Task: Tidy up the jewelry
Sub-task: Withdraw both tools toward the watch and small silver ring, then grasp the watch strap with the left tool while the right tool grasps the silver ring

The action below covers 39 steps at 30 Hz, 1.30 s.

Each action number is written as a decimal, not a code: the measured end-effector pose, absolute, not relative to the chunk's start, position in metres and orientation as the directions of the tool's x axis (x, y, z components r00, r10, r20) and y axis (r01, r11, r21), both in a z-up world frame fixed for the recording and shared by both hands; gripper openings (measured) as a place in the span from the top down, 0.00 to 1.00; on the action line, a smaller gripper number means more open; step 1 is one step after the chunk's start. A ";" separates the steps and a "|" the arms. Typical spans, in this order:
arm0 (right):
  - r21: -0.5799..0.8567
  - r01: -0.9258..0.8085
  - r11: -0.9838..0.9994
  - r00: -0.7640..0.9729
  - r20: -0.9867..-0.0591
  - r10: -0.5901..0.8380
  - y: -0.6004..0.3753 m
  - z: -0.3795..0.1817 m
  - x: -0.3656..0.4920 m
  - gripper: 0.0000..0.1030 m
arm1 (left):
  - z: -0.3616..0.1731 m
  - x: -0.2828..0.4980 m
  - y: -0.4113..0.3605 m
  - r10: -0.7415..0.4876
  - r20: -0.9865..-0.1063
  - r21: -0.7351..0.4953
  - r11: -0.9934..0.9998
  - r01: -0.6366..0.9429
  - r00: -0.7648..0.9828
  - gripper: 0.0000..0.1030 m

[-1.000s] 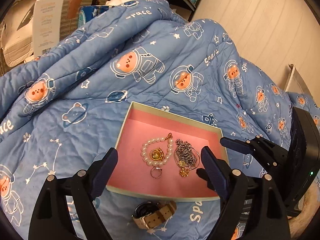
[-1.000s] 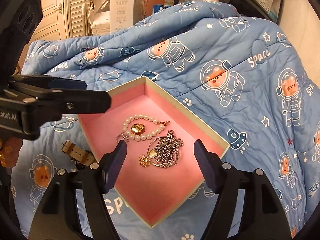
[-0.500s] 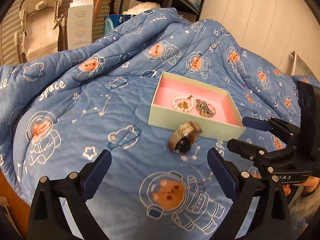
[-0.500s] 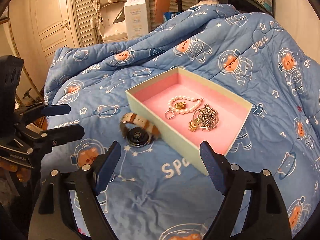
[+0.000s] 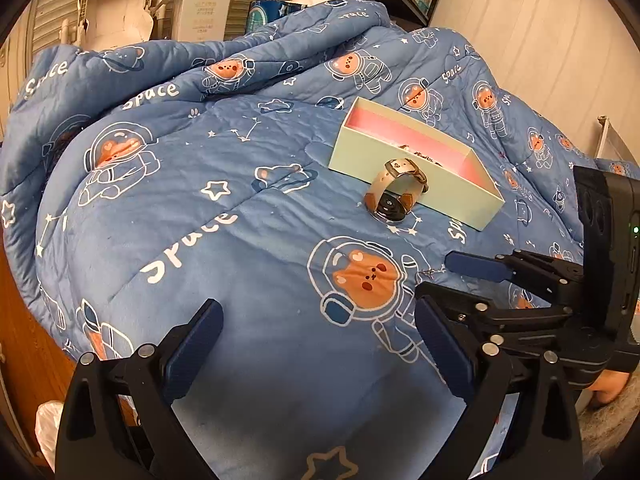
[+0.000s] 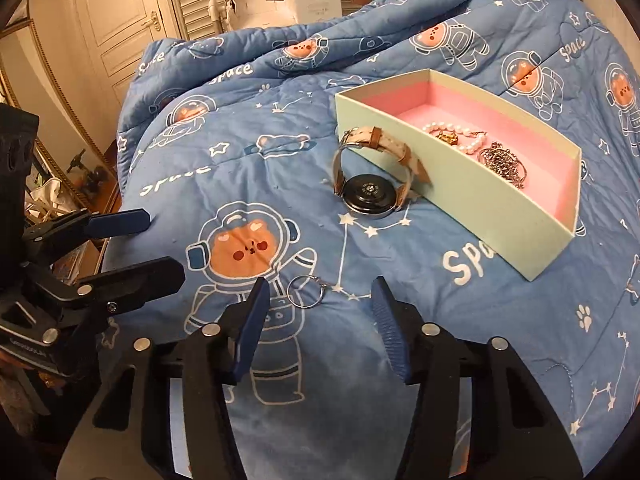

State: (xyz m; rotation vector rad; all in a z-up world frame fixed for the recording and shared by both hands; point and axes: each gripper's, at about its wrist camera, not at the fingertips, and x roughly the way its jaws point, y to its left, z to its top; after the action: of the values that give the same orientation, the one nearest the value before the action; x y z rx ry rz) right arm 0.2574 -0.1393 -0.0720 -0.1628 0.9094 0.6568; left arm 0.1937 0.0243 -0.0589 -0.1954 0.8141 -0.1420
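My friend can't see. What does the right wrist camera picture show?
The right gripper hangs over a blue space-bear quilt, its jaws closing around a small silver ring without touching it. A watch leans on a pink-lined box holding a pearl bracelet.

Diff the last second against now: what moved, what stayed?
Both tongs pulled back from over the box toward the quilt's near edge. Right tongs are closing around a small ring, not yet gripping. Left tongs opened wider, empty. Box, watch and jewelry unmoved.
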 end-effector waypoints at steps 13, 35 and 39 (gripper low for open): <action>0.167 -0.574 0.802 0.436 -0.766 0.472 -0.144 -0.077 0.261 0.78 | -0.051 0.229 0.015 -0.228 -0.691 -0.227 0.969 0.094 0.686 0.19; 0.210 -0.539 0.816 0.441 -0.755 0.486 -0.173 -0.072 0.247 0.78 | -0.068 0.320 -0.029 -0.249 -0.748 -0.203 0.968 0.145 0.616 0.92; 0.208 -0.540 0.816 0.443 -0.753 0.486 -0.172 -0.071 0.247 0.78 | -0.066 0.316 -0.026 -0.265 -0.739 -0.226 0.964 0.143 0.619 0.96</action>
State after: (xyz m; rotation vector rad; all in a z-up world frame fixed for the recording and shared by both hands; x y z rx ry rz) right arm 0.2470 -0.1719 -0.0709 -0.0657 0.9118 0.6366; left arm 0.3163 -0.0260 -0.0662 -0.1505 0.8724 -0.2358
